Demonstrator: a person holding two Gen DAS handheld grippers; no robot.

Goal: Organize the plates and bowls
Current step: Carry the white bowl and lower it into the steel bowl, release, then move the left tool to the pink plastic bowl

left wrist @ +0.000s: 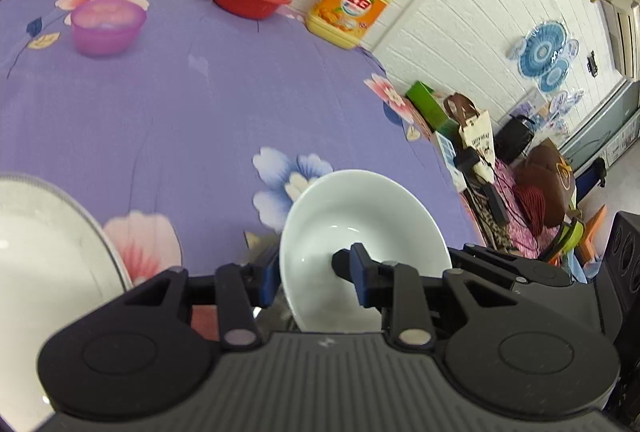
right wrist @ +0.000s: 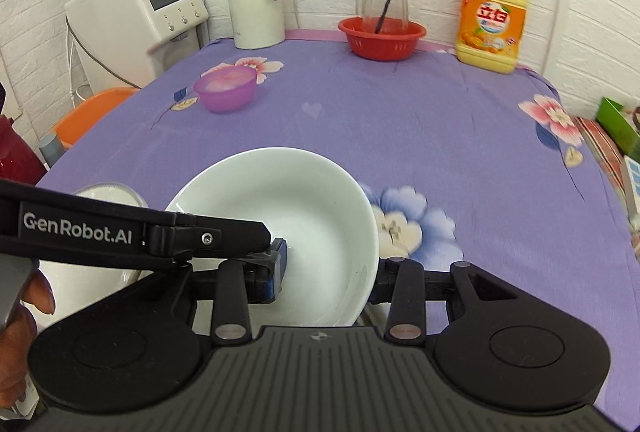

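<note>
While the white bowl (right wrist: 280,224) is sitting tilted above the purple flowered tablecloth (right wrist: 400,120), both grippers are clamping its rim. The left gripper (left wrist: 316,272) is pinching the left wall, one finger inside. The right gripper (right wrist: 328,272) is pinching the right wall. A purple bowl (right wrist: 226,90) is resting farther back.

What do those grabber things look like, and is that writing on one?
Both are black plastic: the left gripper and right gripper have ribbed grey-black bodies, round discs either side, silver rivets and blue-padded jaws. White "GenRobot.AI" lettering shows on the left one's side. No cables visible.
</note>
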